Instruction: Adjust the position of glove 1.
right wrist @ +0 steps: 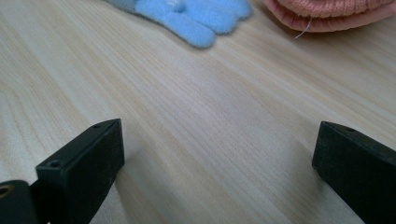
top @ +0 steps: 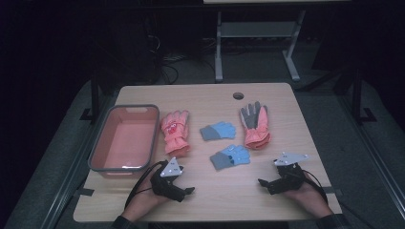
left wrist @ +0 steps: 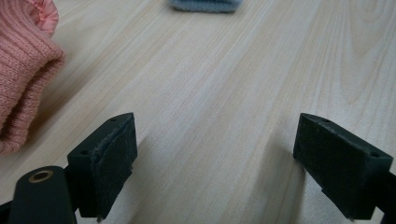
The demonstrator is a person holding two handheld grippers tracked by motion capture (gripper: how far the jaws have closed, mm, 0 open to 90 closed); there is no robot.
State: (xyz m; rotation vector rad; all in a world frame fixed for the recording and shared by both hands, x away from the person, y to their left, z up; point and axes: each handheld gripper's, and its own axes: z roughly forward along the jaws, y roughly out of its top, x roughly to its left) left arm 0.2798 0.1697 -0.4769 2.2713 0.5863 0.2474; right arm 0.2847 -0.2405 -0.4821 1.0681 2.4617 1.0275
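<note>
Both grippers sit low at the bottom of the high view, on the near edge of the desk [top: 267, 102]. The left gripper [top: 187, 191], bottom left of centre, stands wide with bare wood between its jaws. The right gripper [top: 263, 183], bottom right, is wide too and grips nothing. Just above them, near the middle of the frame, lies a blue glove [top: 230, 156], with a second blue glove [top: 218, 130] beyond it. A pink glove [top: 175, 132] rests left of centre, beside the pink basin [top: 98, 143] at the left. An orange glove with a grey palm [top: 255, 126] lies right of centre.
</note>
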